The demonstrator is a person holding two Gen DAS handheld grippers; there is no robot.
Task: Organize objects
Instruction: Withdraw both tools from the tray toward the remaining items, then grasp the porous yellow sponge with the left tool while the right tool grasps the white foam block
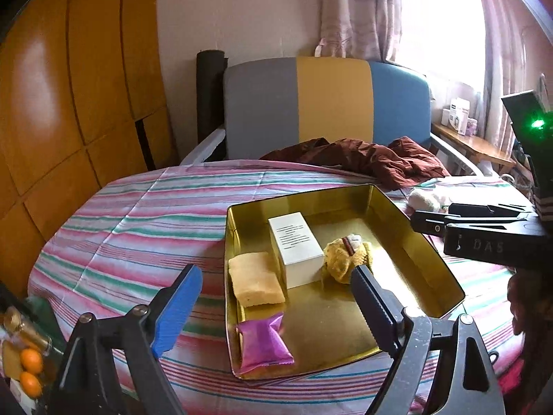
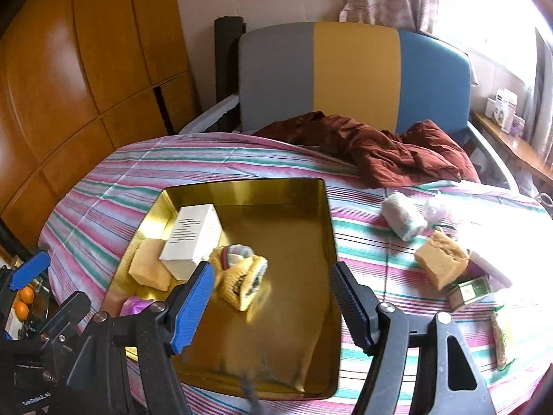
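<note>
A gold tin tray (image 1: 428,263) (image 2: 330,228) lies on the striped bed. In it are a white box (image 1: 297,245) (image 2: 193,238), a yellow sponge (image 1: 255,282) (image 2: 150,268), a purple packet (image 1: 264,344) (image 2: 134,306) and a rolled yellow sock (image 1: 345,259) (image 2: 242,282). My left gripper (image 1: 273,297) is open and empty, over the tray's near left part. My right gripper (image 2: 273,297) is open and empty, above the tray just in front of the sock. It also shows from the side at the right of the left wrist view (image 1: 477,226).
On the sheet right of the tray lie a white rolled sock (image 2: 404,219), another yellow sponge (image 2: 442,259), a green box (image 2: 470,292), a white tube (image 2: 490,269) and a green snack packet (image 2: 503,340). A maroon garment (image 2: 376,148) lies by the headboard. Oranges (image 1: 31,370) sit at left.
</note>
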